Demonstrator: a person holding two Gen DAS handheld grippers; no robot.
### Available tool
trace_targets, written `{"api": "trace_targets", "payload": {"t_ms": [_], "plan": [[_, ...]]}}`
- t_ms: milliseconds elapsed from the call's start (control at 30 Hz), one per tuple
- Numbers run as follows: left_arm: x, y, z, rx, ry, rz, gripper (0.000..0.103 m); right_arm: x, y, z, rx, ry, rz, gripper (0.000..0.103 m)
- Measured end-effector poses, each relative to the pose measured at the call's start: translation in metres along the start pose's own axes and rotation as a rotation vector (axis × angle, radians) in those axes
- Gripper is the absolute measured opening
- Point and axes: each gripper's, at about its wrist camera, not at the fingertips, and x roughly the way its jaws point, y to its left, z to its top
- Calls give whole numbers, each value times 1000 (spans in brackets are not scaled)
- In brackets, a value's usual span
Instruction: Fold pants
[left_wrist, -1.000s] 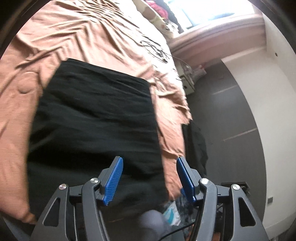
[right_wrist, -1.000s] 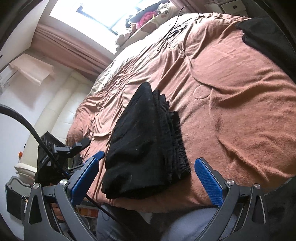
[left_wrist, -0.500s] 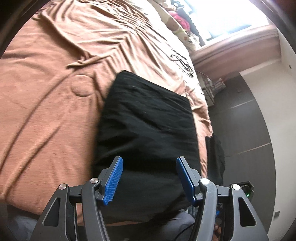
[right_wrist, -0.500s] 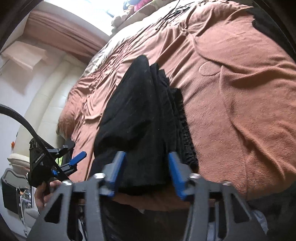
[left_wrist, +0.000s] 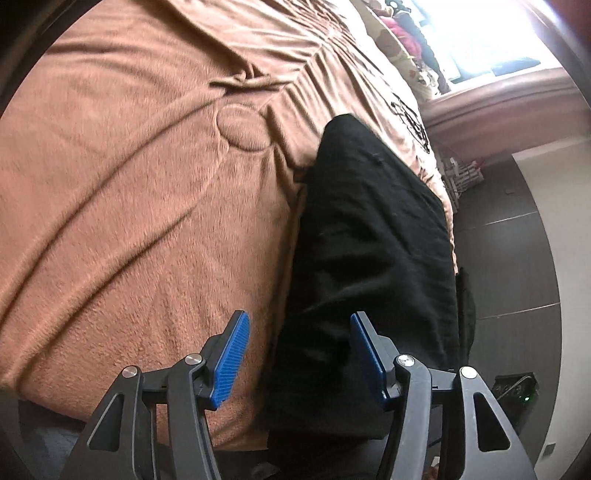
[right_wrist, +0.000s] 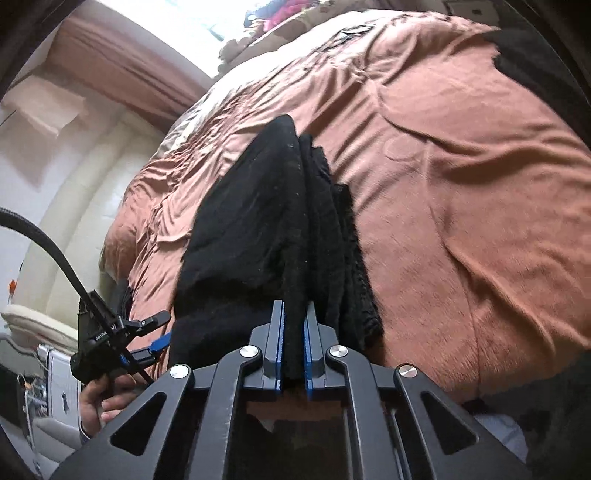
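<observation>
In the right wrist view, folded black pants (right_wrist: 269, 221) lie in a thick stack on the brown blanket (right_wrist: 461, 221). My right gripper (right_wrist: 293, 343) is shut on the stack's near edge, with black cloth pinched between the blue pads. In the left wrist view, black folded pants (left_wrist: 369, 240) stretch along the bed's right side. My left gripper (left_wrist: 299, 354) hovers over their near left edge, jaws closing slightly. The pads stand apart and press on nothing: one is over the blanket (left_wrist: 129, 221), the other over the cloth.
A hand (right_wrist: 99, 398) holds a cabled black gripper (right_wrist: 110, 343) at the lower left of the right wrist view. More black cloth (right_wrist: 535, 66) lies at the bed's far right. Dark floor (left_wrist: 509, 266) and a white wall (left_wrist: 565, 229) flank the bed.
The right jaws went from wide open to shut on the pants' near edge. The left gripper moved left and lower, so the black pants slid from the middle to the right of its view.
</observation>
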Motion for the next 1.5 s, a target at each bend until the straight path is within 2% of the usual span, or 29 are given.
{"api": "trace_targets", "payload": {"t_ms": [133,200,300,467,633,733,867,967,1167,1500], "plan": [[10,0,-4,-11,22,-45,58,2,-12,-8,26,18,-38,5],[16,1,-5,-24,35,-77,53,7,-16,-6,46,40,-41,5],[23,1,-6,-41,48,-96,52,9,-17,0,57,48,-37,10],[28,8,-10,-61,62,-135,52,13,-17,7,20,54,-69,40],[29,10,-20,-75,62,-160,52,27,-26,14,39,93,-27,48],[27,9,-25,-72,54,-163,51,36,-27,20,42,124,-4,48],[15,6,-26,-60,20,-142,29,49,-33,24,69,166,21,48],[-1,-7,-23,-28,-25,-118,23,48,-29,24,51,168,41,44],[-29,-2,-11,-16,-69,-123,21,53,-22,15,66,181,79,41],[-64,32,-17,-51,-112,-110,20,75,4,2,32,218,106,39]]}}
